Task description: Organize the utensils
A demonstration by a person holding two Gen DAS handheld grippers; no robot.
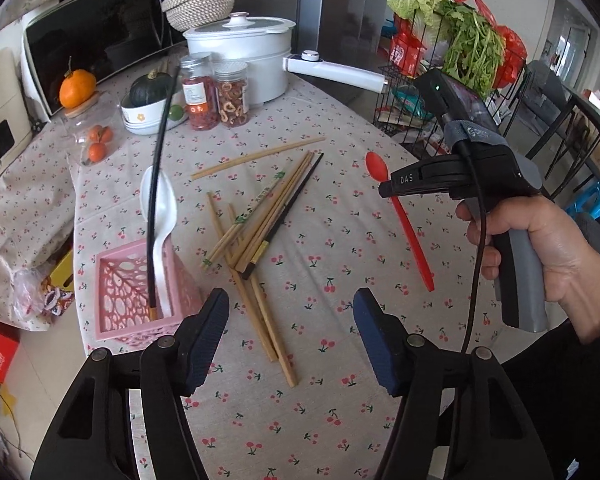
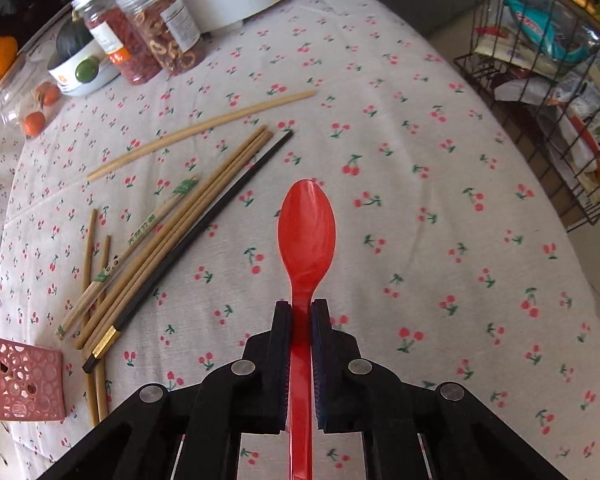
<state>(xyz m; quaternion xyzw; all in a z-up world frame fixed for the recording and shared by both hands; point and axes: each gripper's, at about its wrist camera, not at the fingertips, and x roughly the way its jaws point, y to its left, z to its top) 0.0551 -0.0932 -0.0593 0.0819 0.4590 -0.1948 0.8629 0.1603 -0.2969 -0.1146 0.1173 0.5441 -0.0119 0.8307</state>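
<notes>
Right hand-held gripper [image 2: 301, 308] clenched on the red spoon [image 2: 306, 232] — pads pinch the handle just below the bowl, bowl pointing away over the cherry-print table [image 2: 420, 184]. In the left wrist view the person's hand [image 1: 540, 252] grips that tool's handle, spoon slanting down to the cloth. Left hand-held gripper [image 1: 290, 312] released, nothing between the jaws, hovering above the near ends of the chopstick pile [image 1: 260, 224]. Landmark: pink basket [image 1: 136, 292] at the table edge — white spoon [image 1: 160, 216] and one black chopstick [image 1: 158, 184] stand in it. Chopstick pile lies just beside the basket; one loose bamboo chopstick [image 1: 256, 158] beyond the pile. Red spoon well apart from the basket, past the pile.
</notes>
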